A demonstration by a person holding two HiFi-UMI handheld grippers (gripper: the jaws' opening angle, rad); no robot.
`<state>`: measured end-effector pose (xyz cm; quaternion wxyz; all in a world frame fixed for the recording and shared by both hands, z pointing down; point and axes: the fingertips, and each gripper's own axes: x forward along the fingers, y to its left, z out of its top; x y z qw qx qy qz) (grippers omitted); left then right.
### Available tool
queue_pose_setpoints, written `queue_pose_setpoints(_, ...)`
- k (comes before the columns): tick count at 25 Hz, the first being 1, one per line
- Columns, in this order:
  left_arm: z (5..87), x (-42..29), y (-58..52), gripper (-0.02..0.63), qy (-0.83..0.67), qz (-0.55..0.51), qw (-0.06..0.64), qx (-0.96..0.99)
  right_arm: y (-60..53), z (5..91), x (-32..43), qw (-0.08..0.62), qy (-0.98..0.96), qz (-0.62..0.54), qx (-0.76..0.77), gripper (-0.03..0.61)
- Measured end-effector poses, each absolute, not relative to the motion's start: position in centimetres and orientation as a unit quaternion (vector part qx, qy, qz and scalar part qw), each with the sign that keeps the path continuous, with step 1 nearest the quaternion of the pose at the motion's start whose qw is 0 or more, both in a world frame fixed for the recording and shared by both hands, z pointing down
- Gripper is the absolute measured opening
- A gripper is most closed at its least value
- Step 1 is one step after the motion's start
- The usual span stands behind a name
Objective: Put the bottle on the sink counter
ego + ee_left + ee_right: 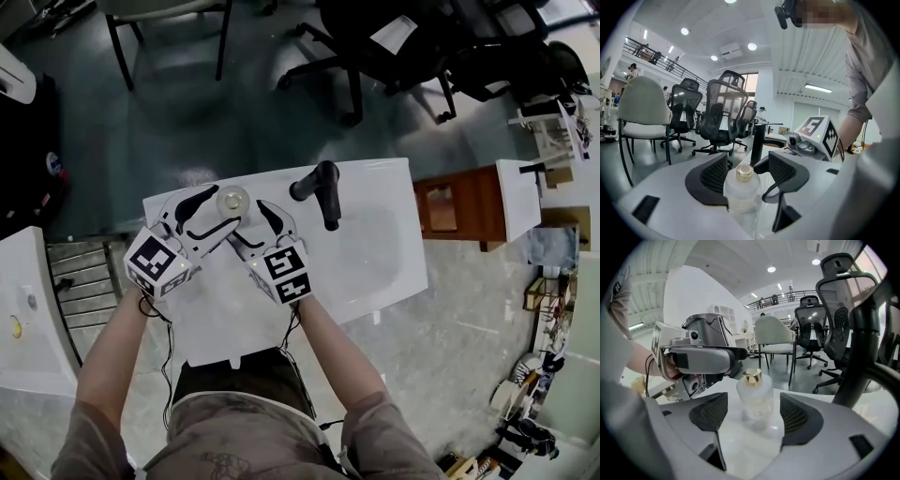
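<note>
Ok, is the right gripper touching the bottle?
Apart. In the right gripper view, the bottle stands between the pads of the right gripper, counter showing on both sides.

Round white recessed ceiling lamps [684, 31] light the hall brightly and evenly, leaving only soft shadows and a pale sheen on the glossy white sink counter [225, 314]. Both gripper views bend strongly toward their black, vignetted corners, and their nearest foreground looks slightly soft.

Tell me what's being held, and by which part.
Nothing. The bottle stands on the sink counter between the left gripper's open jaws; the right gripper is open too, gripping nothing.
</note>
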<state>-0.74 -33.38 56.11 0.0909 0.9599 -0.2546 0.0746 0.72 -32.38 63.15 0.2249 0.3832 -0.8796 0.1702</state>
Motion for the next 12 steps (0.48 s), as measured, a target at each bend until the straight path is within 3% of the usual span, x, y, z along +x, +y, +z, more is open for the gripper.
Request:
queue_pose_setpoints(9,51.1,-3.0,-32.2,0.255,-0.294,0.041,0.084,0.951,-30.6,57.4,3.4,0.202,-0.868,0.163,0.424,0.313)
queue_pose_setpoints(12,48.8,-3.9,-32.1,0.199,-0.310,0.032,0.076,0.947,-30.2,54.6,3.9,0.194,-0.870,0.148,0.428,0.311)
